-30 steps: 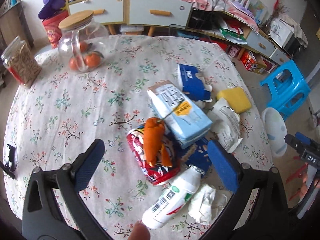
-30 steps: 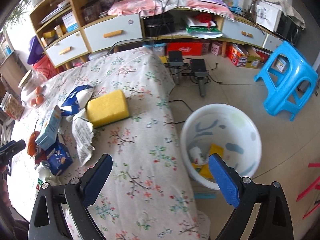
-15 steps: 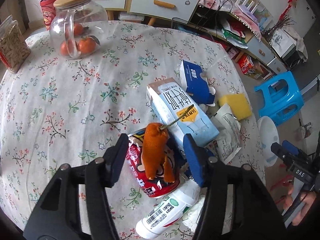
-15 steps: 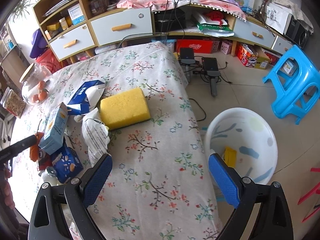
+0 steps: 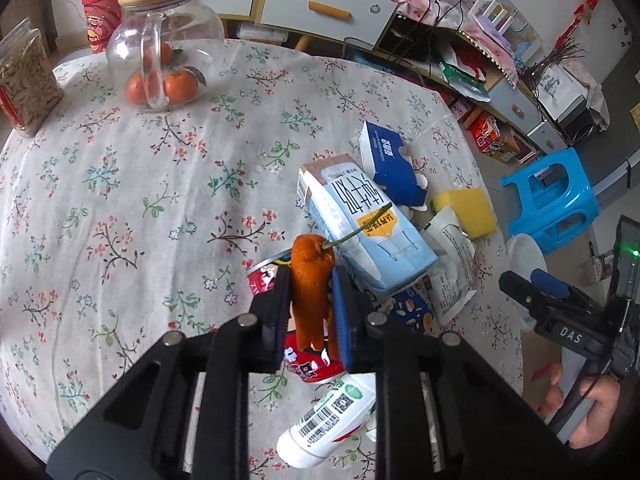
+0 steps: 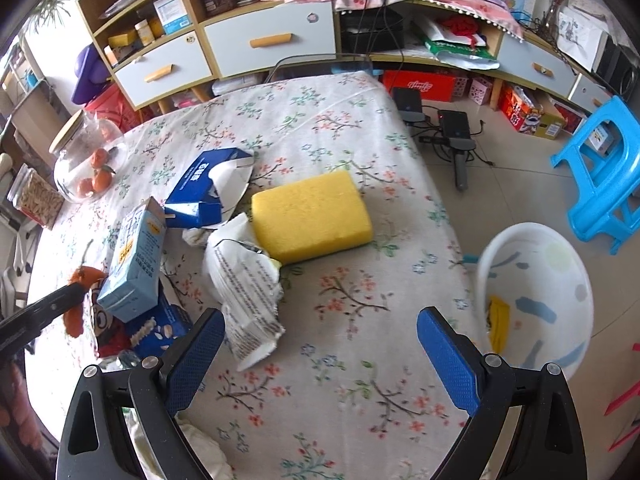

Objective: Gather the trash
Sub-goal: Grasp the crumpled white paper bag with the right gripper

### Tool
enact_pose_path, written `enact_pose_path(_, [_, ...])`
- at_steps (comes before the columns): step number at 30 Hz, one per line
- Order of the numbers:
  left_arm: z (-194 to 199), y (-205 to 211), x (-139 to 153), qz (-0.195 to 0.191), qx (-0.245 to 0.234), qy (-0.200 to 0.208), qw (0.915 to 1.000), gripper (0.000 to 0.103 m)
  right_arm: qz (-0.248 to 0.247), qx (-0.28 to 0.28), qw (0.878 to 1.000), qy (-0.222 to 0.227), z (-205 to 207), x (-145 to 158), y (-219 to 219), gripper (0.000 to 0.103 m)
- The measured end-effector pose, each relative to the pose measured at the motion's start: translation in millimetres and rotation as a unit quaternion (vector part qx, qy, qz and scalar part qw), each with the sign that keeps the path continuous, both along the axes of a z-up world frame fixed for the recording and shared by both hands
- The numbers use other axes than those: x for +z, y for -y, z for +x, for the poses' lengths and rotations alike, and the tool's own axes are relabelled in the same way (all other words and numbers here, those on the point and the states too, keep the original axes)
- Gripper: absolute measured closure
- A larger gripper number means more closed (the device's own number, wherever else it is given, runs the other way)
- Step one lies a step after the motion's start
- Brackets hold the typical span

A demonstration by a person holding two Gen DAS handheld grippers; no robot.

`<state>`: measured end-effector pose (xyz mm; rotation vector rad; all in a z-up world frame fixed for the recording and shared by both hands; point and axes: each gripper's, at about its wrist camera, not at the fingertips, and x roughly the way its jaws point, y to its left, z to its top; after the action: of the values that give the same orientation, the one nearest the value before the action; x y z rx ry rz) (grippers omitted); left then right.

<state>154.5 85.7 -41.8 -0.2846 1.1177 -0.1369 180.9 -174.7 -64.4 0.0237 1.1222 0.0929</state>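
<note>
My left gripper (image 5: 311,312) is clamped on the orange peel (image 5: 310,284), lower centre of the left wrist view, both blue pads pressed against its sides. The peel stands upright between them, its thin green stem poking up toward the pale blue milk carton (image 5: 364,236) just to the upper right. Right under the peel lies a red snack packet (image 5: 308,364), and below that, near the bottom edge, a white bottle (image 5: 324,420) with a barcode lies on its side.

The rest of the trash is heaped right of centre: a dark blue box (image 5: 386,160) above the carton, a yellow sponge (image 5: 464,210) beside it, a crumpled white wrapper (image 5: 450,256) just below the sponge. All of it sits on the worktop (image 5: 120,200) with its flowered cloth. Upper left, a glass jar (image 5: 160,40) with a wooden lid holds oranges.

Over to the right wrist view: my right gripper (image 6: 320,360) is spread wide and gripping nothing, hanging over the near edge of the worktop at the bottom of the frame. The sponge (image 6: 310,216) sits at centre, the white wrapper (image 6: 244,280) left of it. The white bin (image 6: 532,300) stands on the floor at lower right, beside the worktop, with a yellow scrap (image 6: 498,324) inside. A blue stool (image 6: 600,172) stands at the right edge. At far left, the peel (image 6: 80,300) shows pinched in the left gripper's black fingers.
</note>
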Motion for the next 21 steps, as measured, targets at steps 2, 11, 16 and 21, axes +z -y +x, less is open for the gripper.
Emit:
enact_pose_path(2, [-4, -4, 4, 0.0, 0.001, 0.006, 1.0, 0.081, 0.0, 0.001, 1.0, -0.004, 4, -4, -6, 0.005])
enact_pose_path(11, [-18, -19, 10, 0.01, 0.008, 0.022, 0.9997, 0.081, -0.005, 0.014, 1.0, -0.02, 16, -25, -34, 0.005])
enact_pose_path(16, [-22, -31, 10, 0.007, 0.018, 0.02, 0.9996, 0.081, -0.003, 0.018, 0.999, -0.027, 21, -34, -44, 0.006])
enact_pose_path(21, [-25, -39, 10, 0.006, 0.021, 0.018, 0.9996, 0.081, -0.002, 0.024, 0.999, -0.03, 22, -36, -50, 0.01])
